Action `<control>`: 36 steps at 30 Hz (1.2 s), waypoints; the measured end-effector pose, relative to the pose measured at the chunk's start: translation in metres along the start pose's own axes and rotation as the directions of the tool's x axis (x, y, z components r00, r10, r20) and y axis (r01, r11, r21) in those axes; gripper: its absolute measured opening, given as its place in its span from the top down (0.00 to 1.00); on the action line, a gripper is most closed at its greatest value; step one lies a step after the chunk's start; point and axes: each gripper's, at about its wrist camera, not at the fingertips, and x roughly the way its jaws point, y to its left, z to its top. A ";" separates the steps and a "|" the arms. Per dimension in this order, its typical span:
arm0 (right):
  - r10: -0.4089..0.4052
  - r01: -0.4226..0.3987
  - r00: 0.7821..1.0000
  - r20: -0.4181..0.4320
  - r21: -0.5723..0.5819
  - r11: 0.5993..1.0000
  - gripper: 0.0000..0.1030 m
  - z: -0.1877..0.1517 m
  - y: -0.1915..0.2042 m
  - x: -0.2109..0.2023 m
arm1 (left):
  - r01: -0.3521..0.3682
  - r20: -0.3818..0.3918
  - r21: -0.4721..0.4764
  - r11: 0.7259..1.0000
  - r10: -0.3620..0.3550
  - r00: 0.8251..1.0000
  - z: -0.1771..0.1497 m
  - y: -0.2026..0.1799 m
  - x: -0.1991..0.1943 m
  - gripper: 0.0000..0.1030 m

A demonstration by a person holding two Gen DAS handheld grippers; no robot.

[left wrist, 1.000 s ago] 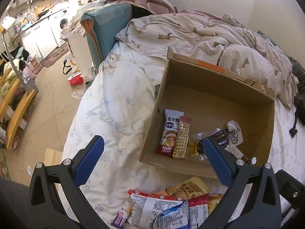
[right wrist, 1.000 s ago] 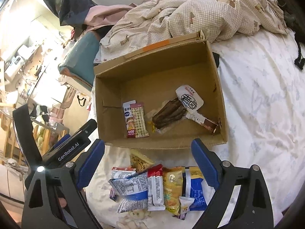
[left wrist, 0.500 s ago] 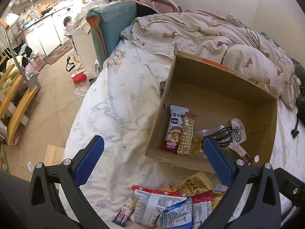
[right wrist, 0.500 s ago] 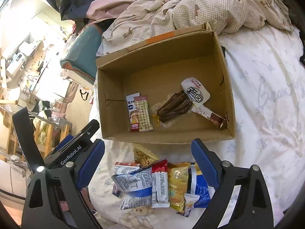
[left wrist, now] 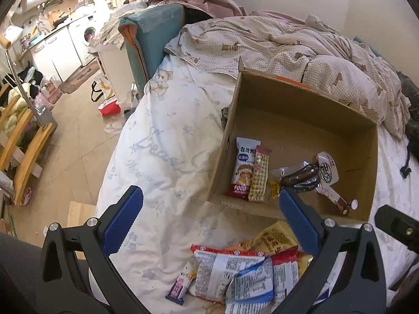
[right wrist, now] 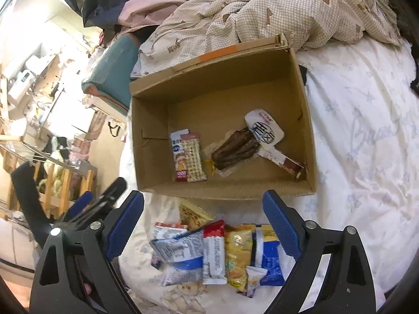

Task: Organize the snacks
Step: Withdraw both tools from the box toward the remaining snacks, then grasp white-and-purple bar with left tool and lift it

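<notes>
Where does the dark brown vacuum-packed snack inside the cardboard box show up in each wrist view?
Left wrist: dark brown vacuum-packed snack, right of centre, near the box's front wall.
Right wrist: same snack, centre of the picture, mid-floor.
Shared landmark: the white round label with black characters touching it.

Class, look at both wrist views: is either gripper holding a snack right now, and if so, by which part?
Nothing is held. The left gripper and the right gripper are both open and empty above the loose snack pile on the bed, in front of the cardboard box.
</notes>
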 end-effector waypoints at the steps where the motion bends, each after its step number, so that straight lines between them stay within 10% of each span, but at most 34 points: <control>1: -0.016 0.016 1.000 0.000 -0.008 1.000 0.08 -0.003 0.000 0.000 | 0.000 -0.006 0.007 1.000 0.000 1.000 -0.002 0.002 -0.001 0.01; 13: -0.050 0.050 0.999 -0.005 0.020 0.999 0.08 -0.053 -0.019 -0.020 | -0.018 -0.095 0.224 0.975 0.041 0.995 -0.047 0.009 -0.009 0.01; 36: -0.069 0.079 0.996 -0.047 0.237 0.968 0.08 -0.103 -0.045 -0.009 | 0.048 -0.285 0.095 0.994 -0.020 0.958 -0.060 0.058 0.041 0.01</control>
